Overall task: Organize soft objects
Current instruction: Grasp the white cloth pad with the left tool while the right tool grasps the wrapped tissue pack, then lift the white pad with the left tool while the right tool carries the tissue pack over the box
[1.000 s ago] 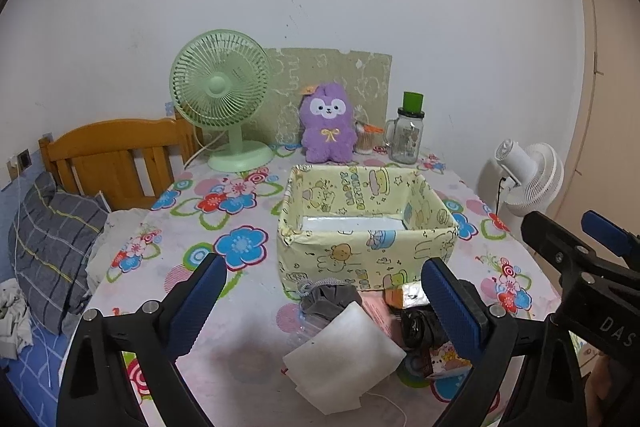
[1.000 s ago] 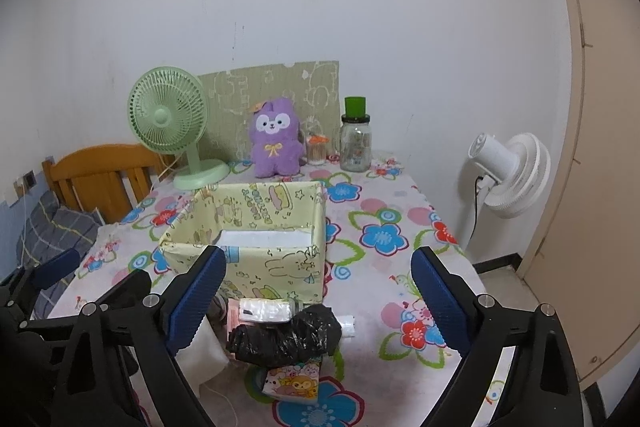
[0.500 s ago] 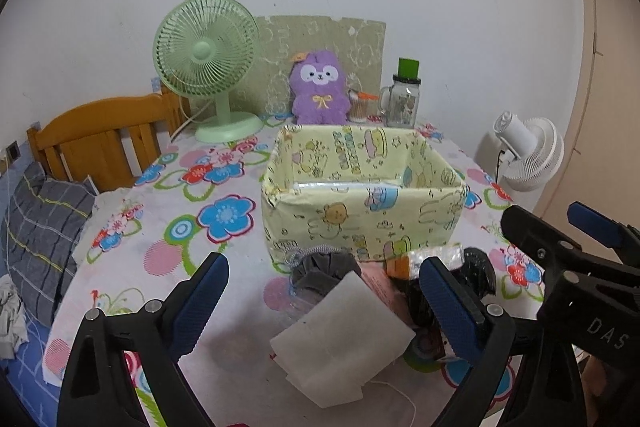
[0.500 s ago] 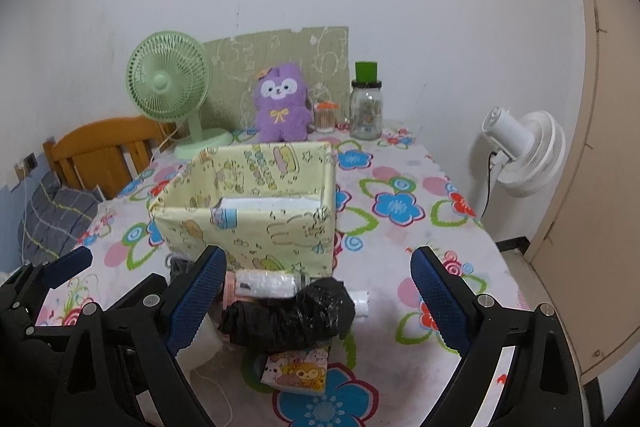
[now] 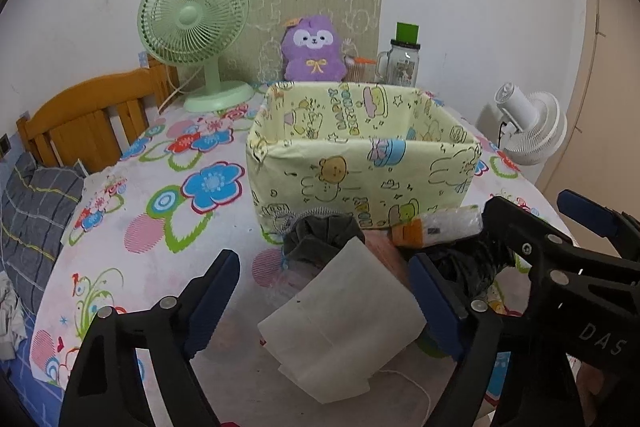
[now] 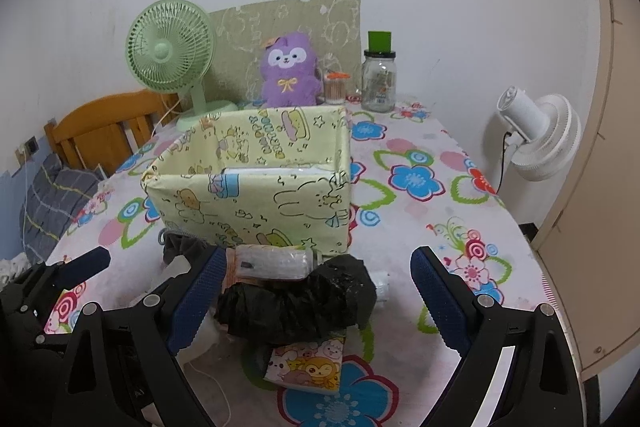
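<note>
A pile of soft things lies on the flowered table in front of a yellow cartoon-print box [image 5: 360,163]. My left gripper [image 5: 324,299] hovers low over a folded white cloth [image 5: 344,323]. Its jaws are closing, the cloth lies between them, and the pads do not touch it. Behind the cloth sit a grey fabric bundle [image 5: 320,235] and a plastic-wrapped pack [image 5: 436,227]. My right gripper [image 6: 316,291] stands open around a crumpled black bag [image 6: 296,303], not pressing on it. A cartoon tissue pack [image 6: 308,367] lies under the bag. A purple plush [image 5: 312,51] sits by the wall.
A green desk fan [image 5: 192,27] and a glass jar with a green lid [image 5: 400,63] stand at the back of the table. A wooden chair [image 5: 92,119] is at the left. A white floor fan [image 6: 536,135] stands past the table's right edge.
Both grippers have sunk and moved closer to the pile in front of the box. The left jaws have narrowed a little around the white cloth.
</note>
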{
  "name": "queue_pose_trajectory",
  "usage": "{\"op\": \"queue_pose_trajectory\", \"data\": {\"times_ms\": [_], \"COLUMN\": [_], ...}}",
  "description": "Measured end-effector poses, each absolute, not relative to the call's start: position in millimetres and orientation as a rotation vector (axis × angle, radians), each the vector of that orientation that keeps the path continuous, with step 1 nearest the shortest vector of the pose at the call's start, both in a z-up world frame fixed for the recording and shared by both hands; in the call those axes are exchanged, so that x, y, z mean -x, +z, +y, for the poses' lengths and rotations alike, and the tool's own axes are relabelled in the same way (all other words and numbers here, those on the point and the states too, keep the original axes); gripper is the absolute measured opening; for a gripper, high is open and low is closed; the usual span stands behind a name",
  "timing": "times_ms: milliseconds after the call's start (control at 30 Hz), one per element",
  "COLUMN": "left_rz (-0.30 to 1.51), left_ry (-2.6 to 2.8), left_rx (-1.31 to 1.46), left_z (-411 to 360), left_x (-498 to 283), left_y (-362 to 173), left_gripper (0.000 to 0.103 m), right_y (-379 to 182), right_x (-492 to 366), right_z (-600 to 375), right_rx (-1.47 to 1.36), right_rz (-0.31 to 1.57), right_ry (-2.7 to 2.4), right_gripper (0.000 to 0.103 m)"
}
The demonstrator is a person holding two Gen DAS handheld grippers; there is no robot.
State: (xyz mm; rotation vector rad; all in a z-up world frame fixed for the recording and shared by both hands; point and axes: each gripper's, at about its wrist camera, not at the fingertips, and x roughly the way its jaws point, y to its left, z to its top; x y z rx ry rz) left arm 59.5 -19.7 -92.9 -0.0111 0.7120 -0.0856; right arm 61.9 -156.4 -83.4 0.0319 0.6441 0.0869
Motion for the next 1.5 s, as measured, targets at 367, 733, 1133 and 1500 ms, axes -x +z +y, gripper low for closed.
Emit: {"op": "queue_pose_trajectory", "data": {"times_ms": [367, 733, 1133, 1500], "left_rz": [0.778, 0.812, 0.823, 0.806], "left_ry": [-0.127, -0.164, -0.253, -0.235], "left_rx": [0.012, 0.005, -0.01, 0.009], "left_z": [-18.2, -22.4, -29.1, -23.9], "left_x": [-66.6, -73.4, -77.4, -77.4], "left_y": [-110.2, -121.2, -125.5, -121.7], "left_gripper": [0.087, 0.087, 0.039, 0.021], "right_y": [-98.3, -112.2, -123.2, -119.0], "right_x": [-76.0, -92.6, -104.4, -100.7], "right_z": [-143.4, -131.6, -125.9, -124.1], "right_rx": [-0.013, 0.0, 0.019, -0.004], "right_rz": [0.694, 0.744, 0.774, 0.76], "right_ry": [0.12, 0.139, 0.14, 0.173], "right_gripper": [0.095, 0.09, 0.078, 0.057]}}
